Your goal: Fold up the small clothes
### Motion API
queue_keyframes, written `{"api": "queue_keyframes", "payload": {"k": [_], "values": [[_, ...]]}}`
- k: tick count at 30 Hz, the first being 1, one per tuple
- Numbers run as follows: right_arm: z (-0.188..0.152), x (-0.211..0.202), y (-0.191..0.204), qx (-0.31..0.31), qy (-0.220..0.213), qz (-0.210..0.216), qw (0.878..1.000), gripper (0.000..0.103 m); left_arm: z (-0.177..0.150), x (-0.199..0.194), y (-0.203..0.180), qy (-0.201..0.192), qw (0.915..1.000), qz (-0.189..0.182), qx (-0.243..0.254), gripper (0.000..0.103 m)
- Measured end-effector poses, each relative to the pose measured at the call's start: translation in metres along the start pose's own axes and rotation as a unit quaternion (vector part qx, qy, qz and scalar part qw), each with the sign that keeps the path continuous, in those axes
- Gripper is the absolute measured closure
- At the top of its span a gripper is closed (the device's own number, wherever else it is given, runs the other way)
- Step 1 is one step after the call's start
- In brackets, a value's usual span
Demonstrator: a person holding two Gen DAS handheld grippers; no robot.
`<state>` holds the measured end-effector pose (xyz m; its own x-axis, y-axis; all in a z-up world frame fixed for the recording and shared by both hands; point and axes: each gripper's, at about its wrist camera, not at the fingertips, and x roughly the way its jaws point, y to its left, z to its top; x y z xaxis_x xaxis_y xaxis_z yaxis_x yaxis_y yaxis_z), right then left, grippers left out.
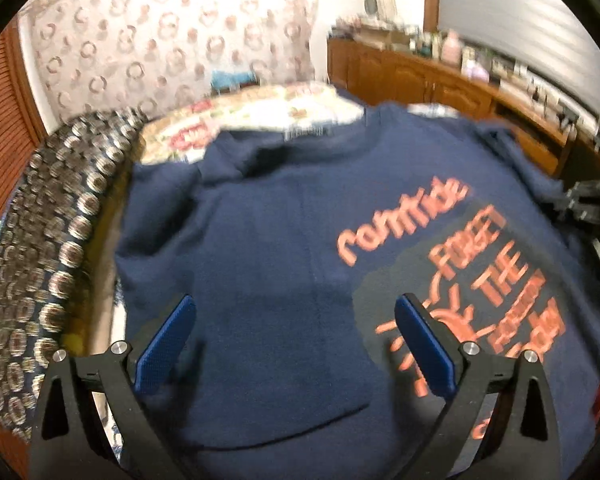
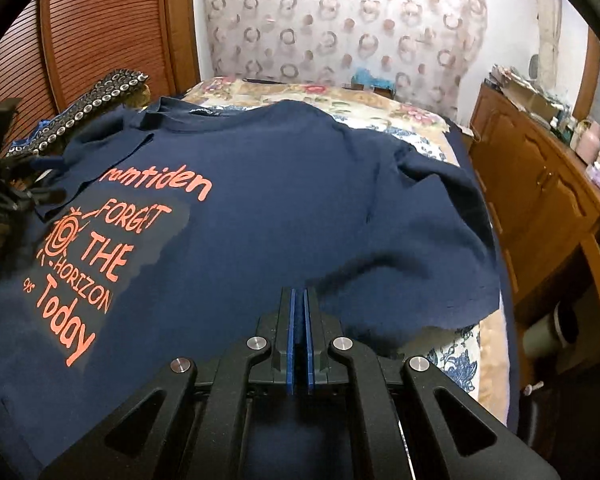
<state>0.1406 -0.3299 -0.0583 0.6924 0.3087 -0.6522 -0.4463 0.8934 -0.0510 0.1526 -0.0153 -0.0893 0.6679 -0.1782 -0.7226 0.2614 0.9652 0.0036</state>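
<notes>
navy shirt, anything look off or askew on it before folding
Yes. The navy shirt is not flat: its sleeve near the orange print lies doubled over the chest, and the bottom edge on the other side looks uneven, with the floral bedcover showing beneath.

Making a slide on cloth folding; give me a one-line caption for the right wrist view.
Right gripper, jaws shut, above a navy blue cotton T-shirt with orange print, spread on a floral bedspread.

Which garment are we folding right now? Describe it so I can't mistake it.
Find the floral quilted bed against the wallpapered wall. Spread flat across it lies the navy blue cotton T-shirt. Unlike the studded dark fabric beside it, it carries orange lettering reading "FORGET THE HORIZON Today".
</notes>
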Motion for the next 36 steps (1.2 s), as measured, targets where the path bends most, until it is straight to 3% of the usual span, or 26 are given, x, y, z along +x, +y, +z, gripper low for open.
{"api": "queue_keyframes", "payload": {"k": [5, 6, 9, 13, 17, 22, 32, 36], "values": [[0.000, -0.012, -0.010, 0.016, -0.010, -0.004, 1.000, 0.096, 0.005, -0.026, -0.006, -0.050, 0.9987, 0.002, -0.009, 0.002], [0.000, -0.017, -0.009, 0.018, -0.013, -0.003, 1.000, 0.091, 0.005, -0.030, -0.008, -0.056, 0.9984, 0.000, -0.012, 0.002], [-0.001, -0.034, -0.008, 0.024, -0.036, -0.015, 0.999, 0.056, 0.005, -0.040, -0.010, -0.073, 0.9970, -0.012, -0.023, 0.002], [-0.002, -0.045, -0.012, 0.037, -0.055, -0.040, 0.997, 0.044, 0.006, -0.052, -0.018, -0.092, 0.9954, -0.016, -0.023, 0.002], [-0.004, -0.034, -0.026, 0.057, -0.047, -0.075, 0.994, 0.044, 0.007, -0.060, -0.024, -0.105, 0.9940, -0.018, -0.026, 0.002], [-0.015, 0.000, -0.040, 0.090, -0.006, -0.085, 0.992, 0.044, 0.005, -0.066, -0.027, -0.107, 0.9937, -0.023, -0.026, 0.002], [-0.027, 0.040, -0.070, 0.169, 0.023, -0.037, 0.985, 0.044, 0.001, -0.073, -0.033, -0.110, 0.9933, -0.029, -0.022, 0.002], [-0.024, 0.041, -0.077, 0.173, 0.016, -0.004, 0.985, 0.070, -0.001, -0.074, -0.032, -0.108, 0.9933, -0.031, -0.023, 0.002]]}}
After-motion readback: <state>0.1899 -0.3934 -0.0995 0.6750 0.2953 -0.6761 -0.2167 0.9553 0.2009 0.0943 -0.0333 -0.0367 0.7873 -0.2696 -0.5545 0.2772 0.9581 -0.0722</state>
